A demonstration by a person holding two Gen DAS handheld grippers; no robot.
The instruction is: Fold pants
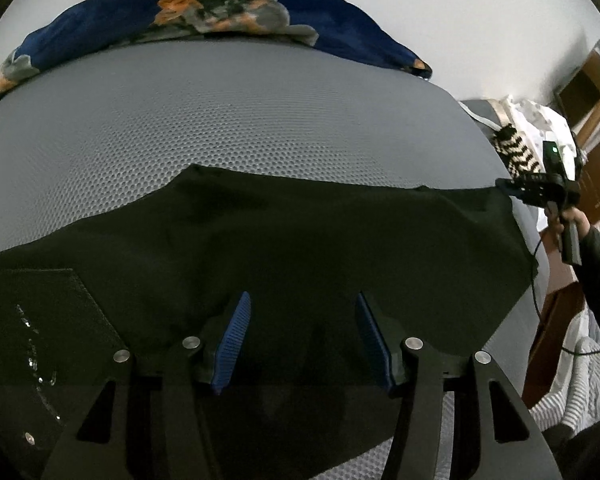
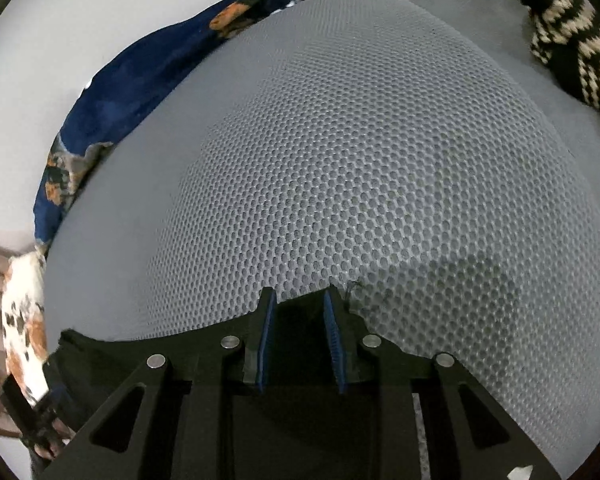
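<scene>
Black pants (image 1: 300, 232) lie spread across a grey mesh mattress (image 1: 220, 120), with a sequinned pocket (image 1: 40, 320) at the left. My left gripper (image 1: 303, 296) hovers over their near part, jaws open, blue pads clear of the cloth. At the far right corner of the pants my right gripper (image 1: 506, 186) pinches the edge, held by a person's hand (image 1: 568, 220). In the right wrist view the right gripper (image 2: 300, 300) is shut on a fold of the black pants (image 2: 300, 324) just above the mattress (image 2: 360, 160).
A dark blue flowered blanket (image 1: 220, 12) lies along the far edge of the mattress, against a white wall. A black-and-cream knitted piece (image 1: 516, 152) sits off the right corner. Striped bedding (image 1: 572, 380) and brown wooden furniture (image 1: 592, 92) stand to the right.
</scene>
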